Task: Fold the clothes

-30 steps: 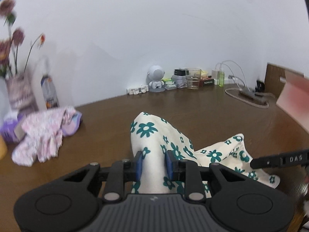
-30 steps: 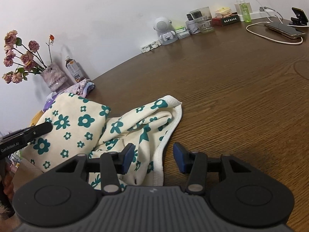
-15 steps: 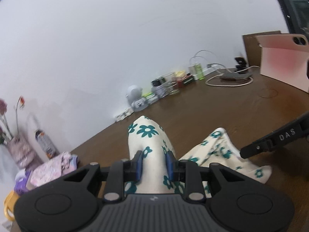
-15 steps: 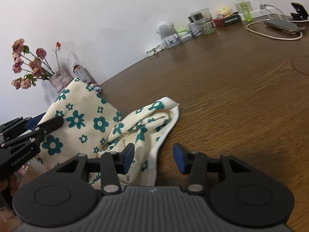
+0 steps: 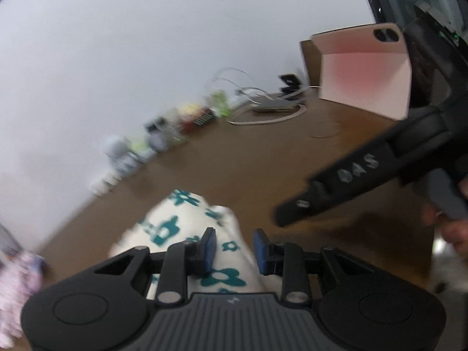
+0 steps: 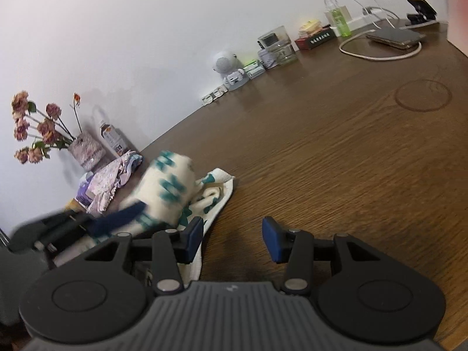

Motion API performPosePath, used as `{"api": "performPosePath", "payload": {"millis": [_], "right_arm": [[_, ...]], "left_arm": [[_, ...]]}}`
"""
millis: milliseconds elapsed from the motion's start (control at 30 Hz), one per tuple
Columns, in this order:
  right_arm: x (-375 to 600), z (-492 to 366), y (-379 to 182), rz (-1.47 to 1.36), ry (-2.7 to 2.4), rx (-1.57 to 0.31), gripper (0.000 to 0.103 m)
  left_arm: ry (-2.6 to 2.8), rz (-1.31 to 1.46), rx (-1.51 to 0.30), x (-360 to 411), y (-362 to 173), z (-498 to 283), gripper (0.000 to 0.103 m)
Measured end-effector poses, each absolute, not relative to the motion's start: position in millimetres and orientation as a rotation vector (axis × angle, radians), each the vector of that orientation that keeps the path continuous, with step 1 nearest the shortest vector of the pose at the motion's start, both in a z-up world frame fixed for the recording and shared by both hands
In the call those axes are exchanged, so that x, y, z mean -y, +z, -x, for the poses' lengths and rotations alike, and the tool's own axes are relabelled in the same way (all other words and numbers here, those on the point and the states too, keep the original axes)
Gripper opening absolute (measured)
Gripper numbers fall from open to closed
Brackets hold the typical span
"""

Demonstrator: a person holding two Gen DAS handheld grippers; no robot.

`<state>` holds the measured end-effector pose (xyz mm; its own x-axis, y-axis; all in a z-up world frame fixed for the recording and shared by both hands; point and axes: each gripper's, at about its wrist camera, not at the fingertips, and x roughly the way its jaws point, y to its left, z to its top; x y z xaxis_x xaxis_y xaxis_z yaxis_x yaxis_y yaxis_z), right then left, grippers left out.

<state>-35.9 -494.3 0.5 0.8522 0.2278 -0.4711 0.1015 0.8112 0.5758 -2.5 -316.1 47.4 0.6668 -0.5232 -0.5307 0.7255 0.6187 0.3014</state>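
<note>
Your left tongs [image 5: 234,247] are closed on a fold of the cream garment with teal flowers [image 5: 187,228], which rises between the blue pads at the lower centre of the left view; that view is blurred. In the right view the same garment [image 6: 172,187] sits at the lower left of the frame, part of it lifted in a blurred roll, the rest bunched on the brown worktop [image 6: 336,152], with its white hem running under the left pad of your right tongs [image 6: 232,235]. Those right tongs stand wide open and grip nothing; bare wood shows between the pads. In the left view your right tongs show as a black bar crossing the right of the frame. A pink patterned garment [image 6: 108,175] lies heaped beside a vase of dried flowers [image 6: 84,149] at the left of the right view. A small white robot figure [image 6: 226,65], jars and a looped white cable [image 6: 380,52] line the wall at the upper right.
</note>
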Motion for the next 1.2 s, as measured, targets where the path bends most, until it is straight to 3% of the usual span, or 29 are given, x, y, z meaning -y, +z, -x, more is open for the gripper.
{"api": "performPosePath", "payload": {"millis": [200, 300, 500, 767, 933, 1200], "right_arm": [[492.6, 20.9, 13.4, -0.684, 0.179, -0.548, 0.046], [483.6, 6.7, 22.3, -0.687, 0.219, -0.54, 0.046], [461.7, -9.3, 30.1, -0.646, 0.25, -0.549, 0.048], [461.8, -16.9, 10.0, -0.695, 0.231, -0.598, 0.049], [469.8, -18.8, -5.9, -0.789, 0.271, -0.608, 0.041], [448.7, -38.2, -16.3, -0.845, 0.338, -0.64, 0.039]], "left_arm": [[-0.815, -0.114, -0.575, 255.6, 80.8, -18.1, 0.037], [-0.771, 0.118, -0.635, 207.2, 94.9, -32.8, 0.054], [-0.661, 0.359, -0.716, 142.1, 89.7, -70.2, 0.064], [-0.704, 0.577, -0.894, 133.6, 27.7, -124.5, 0.06], [-0.749, 0.631, -0.893, 128.4, 20.5, -129.7, 0.046], [-0.711, 0.679, -0.854, 86.6, 20.0, -127.6, 0.043]]}}
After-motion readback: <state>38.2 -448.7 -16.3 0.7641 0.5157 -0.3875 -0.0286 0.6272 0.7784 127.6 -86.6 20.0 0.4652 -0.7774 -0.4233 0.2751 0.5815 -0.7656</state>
